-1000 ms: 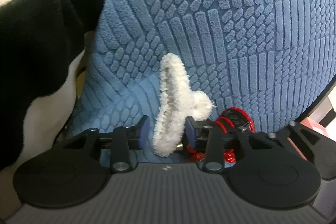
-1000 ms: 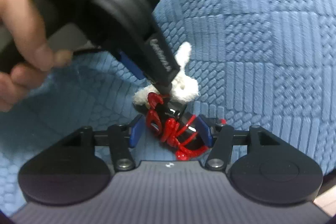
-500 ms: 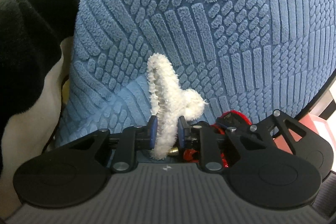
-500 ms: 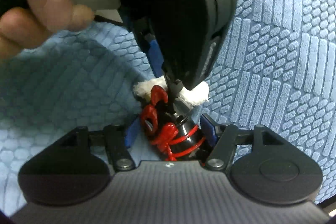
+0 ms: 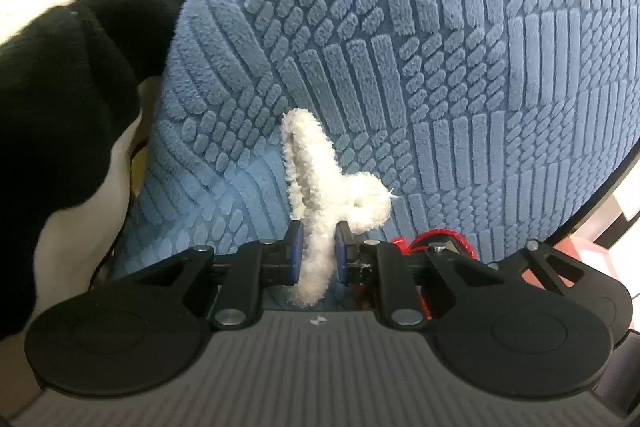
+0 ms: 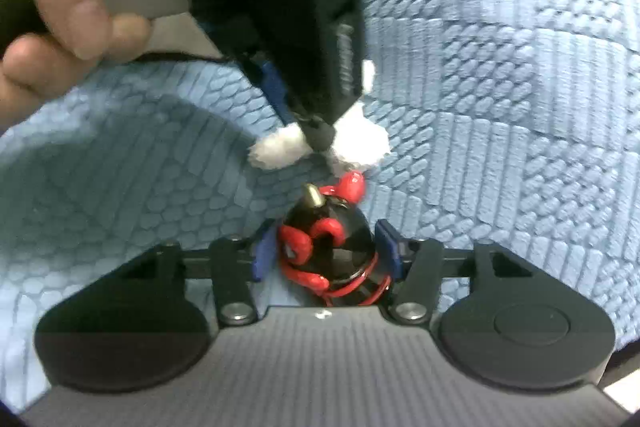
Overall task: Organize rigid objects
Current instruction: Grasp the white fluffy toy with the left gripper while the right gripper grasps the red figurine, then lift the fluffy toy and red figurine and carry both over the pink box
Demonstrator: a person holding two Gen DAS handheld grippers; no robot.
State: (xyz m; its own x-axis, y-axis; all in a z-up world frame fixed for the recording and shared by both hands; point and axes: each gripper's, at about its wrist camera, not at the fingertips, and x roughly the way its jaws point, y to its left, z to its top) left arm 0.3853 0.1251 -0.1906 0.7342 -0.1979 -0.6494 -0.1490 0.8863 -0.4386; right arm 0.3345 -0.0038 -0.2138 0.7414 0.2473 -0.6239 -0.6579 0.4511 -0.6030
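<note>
Blue cushion (image 5: pixel 440 67): plush cloth, raised ribbed pattern. White hair clip (image 5: pixel 316 195): fuzzy, woolly covering. Black-and-red ornament (image 6: pixel 336 247): glossy, smooth, plastic-like. Black plush fabric (image 5: pixel 60 75): soft, matt. Left gripper (image 5: pixel 316 259): matt black plastic, blue pads.

Your left gripper (image 5: pixel 315 259) goes from open around the white fuzzy clip (image 5: pixel 320 195) to clamped on its lower end. Your right gripper (image 6: pixel 325 251) draws the black-and-red ornament (image 6: pixel 332 251) back; it now sits apart from the clip, deeper between the blue pads (image 6: pixel 386 241).
</note>
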